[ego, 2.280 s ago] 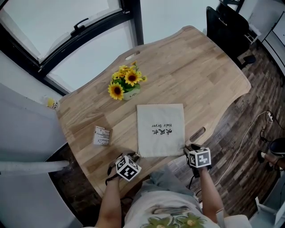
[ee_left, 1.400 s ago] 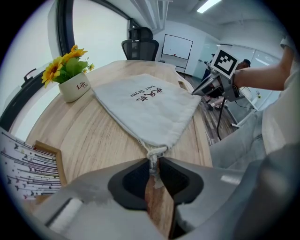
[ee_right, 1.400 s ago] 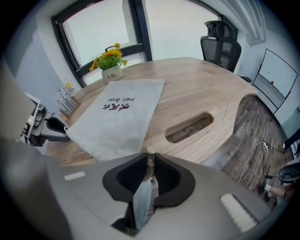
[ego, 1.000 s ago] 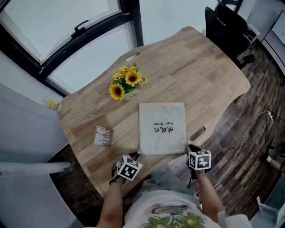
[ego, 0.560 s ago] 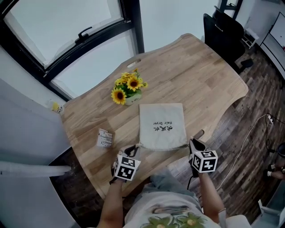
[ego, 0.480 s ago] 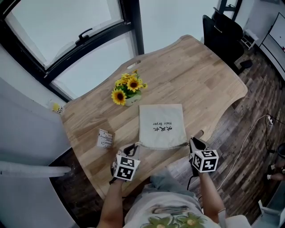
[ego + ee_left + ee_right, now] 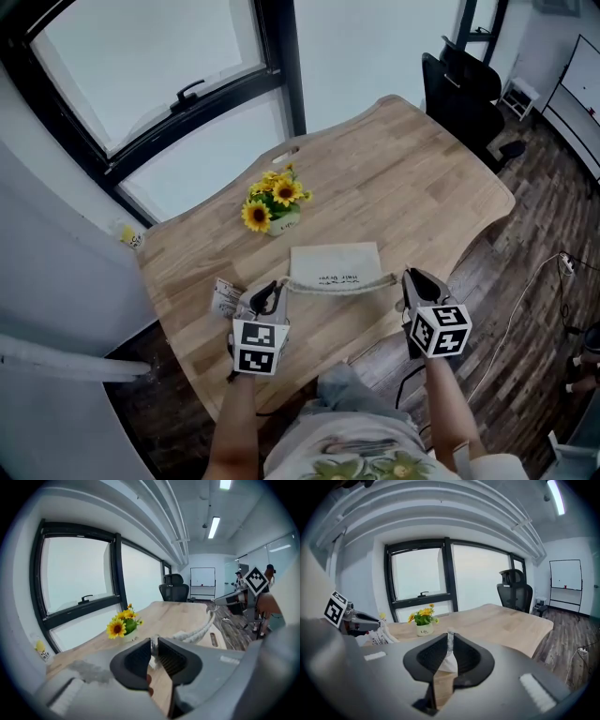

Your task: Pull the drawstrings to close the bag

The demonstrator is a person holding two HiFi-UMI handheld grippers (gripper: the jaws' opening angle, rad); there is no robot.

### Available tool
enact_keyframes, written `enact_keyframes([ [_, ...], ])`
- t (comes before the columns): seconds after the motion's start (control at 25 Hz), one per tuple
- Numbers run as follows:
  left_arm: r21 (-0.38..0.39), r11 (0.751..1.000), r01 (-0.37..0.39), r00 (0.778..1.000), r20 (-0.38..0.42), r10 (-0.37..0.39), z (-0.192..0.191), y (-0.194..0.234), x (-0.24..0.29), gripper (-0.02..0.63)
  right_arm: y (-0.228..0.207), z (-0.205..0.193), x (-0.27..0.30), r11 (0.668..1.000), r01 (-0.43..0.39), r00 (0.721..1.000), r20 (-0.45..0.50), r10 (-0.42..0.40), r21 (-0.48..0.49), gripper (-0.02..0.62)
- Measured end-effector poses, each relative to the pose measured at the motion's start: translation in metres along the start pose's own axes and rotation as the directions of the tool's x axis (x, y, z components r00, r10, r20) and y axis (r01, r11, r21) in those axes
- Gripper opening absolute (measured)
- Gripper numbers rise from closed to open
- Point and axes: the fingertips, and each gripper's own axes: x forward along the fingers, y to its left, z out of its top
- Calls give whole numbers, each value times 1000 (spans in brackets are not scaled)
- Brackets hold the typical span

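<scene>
Both tongs had moved up and outward since a moment before, when the cream cloth drawstring bag (image 7: 334,263) lay flat w/ its full length showing. Now its mouth edge was lifted and stretched into a taut line between them, so the bag looked much shorter from the head view. It sat by the near edge of the light wooden bench (image 7: 422,178), just in front of the pot of yellow sunflowers (image 7: 274,199).

Left tongs (image 7: 269,292) were nearly closed, pinching a thin white cord drawstring at the mouth's left end. Right tongs (image 7: 412,278) were likewise clamped on the white drawstring (image 7: 449,641) at the right end.

Judgement: the pull was under way, but the mouth still spanned approx. its full width, so it wasn't cinched yet; more outward pull was needed.
</scene>
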Motion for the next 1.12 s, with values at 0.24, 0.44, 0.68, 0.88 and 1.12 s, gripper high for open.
enact_keyframes([
  [0.24,3,999,-44,993,108,44,48,9,-19,55,4,52,-11,999,0,994,111,4,-34,44],
  [0.44,-3,998,-65,981,182,64,78,15,-32,55,8,85,-21,998,-3,983,183,14,-56,44],
  [0.68,-7,996,-90,967,239,89,109,26,-49,55,14,117,-34,997,0,968,252,19,-78,43],
  [0.88,-8,995,-102,953,286,100,136,31,-60,55,22,141,-42,995,-12,951,308,43,-100,43],
  [1.12,-15,993,-118,934,337,116,157,32,-70,55,24,159,-48,992,-12,935,350,54,-122,43],
])
